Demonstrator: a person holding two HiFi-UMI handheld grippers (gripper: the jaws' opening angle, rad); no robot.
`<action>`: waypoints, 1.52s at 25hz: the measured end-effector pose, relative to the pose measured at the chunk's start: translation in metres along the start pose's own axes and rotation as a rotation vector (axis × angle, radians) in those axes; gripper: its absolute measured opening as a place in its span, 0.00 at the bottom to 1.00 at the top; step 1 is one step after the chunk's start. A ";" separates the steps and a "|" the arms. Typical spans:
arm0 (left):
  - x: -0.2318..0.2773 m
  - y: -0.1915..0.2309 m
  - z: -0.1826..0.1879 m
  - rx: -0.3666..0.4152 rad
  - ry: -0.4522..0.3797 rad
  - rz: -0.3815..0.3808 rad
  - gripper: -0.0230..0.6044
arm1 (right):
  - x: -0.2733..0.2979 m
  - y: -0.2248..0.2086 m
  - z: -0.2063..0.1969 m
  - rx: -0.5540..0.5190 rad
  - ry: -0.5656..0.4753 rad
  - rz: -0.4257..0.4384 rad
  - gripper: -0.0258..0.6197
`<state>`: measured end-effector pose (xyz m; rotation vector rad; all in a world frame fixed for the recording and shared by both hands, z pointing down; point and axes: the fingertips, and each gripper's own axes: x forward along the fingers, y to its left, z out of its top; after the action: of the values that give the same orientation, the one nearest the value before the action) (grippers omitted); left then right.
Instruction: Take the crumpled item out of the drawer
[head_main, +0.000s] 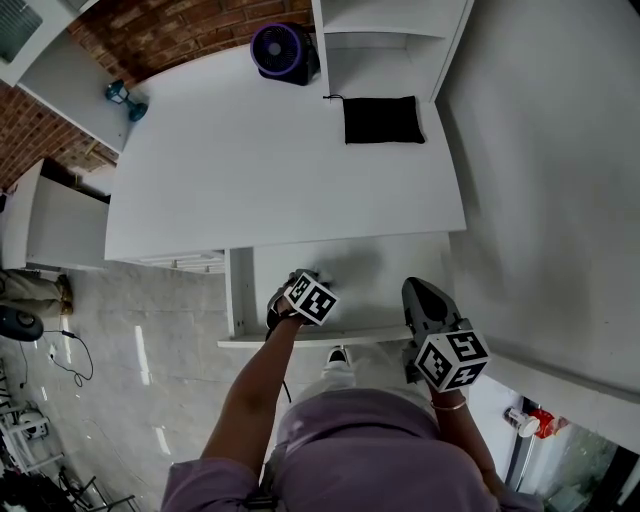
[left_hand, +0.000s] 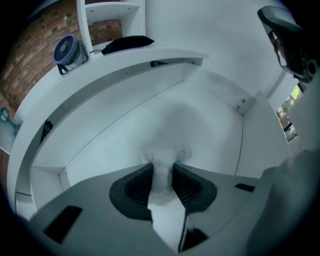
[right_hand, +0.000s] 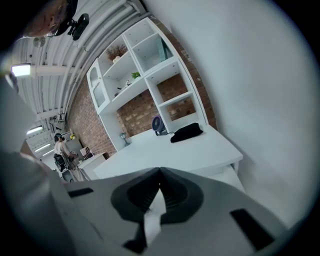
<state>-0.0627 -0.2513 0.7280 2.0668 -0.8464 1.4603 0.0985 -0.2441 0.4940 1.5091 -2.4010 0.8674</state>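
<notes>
A crumpled white paper wad lies on the floor of the open white drawer, which is pulled out from under the desk. My left gripper reaches down into the drawer, and both of its dark ribbed pads press on the wad. In the head view the left gripper sits over the drawer's left half, and its marker cube hides the wad. My right gripper hovers over the drawer's front right corner, shut with nothing in it.
The white desk top carries a purple fan, a black cloth and a small blue object. A white wall runs along the right. White shelves stand behind the desk. A person stands far off.
</notes>
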 end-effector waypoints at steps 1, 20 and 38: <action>-0.002 -0.001 0.001 0.002 -0.009 -0.002 0.22 | 0.001 0.002 -0.001 -0.002 0.002 0.005 0.04; -0.093 0.001 0.043 -0.024 -0.302 0.059 0.22 | -0.002 0.042 -0.013 -0.033 0.012 0.056 0.04; -0.197 0.001 0.056 -0.222 -0.604 0.101 0.22 | -0.023 0.061 -0.012 -0.070 -0.025 0.051 0.04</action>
<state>-0.0748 -0.2476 0.5236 2.3385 -1.2874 0.7284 0.0547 -0.2004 0.4709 1.4481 -2.4702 0.7701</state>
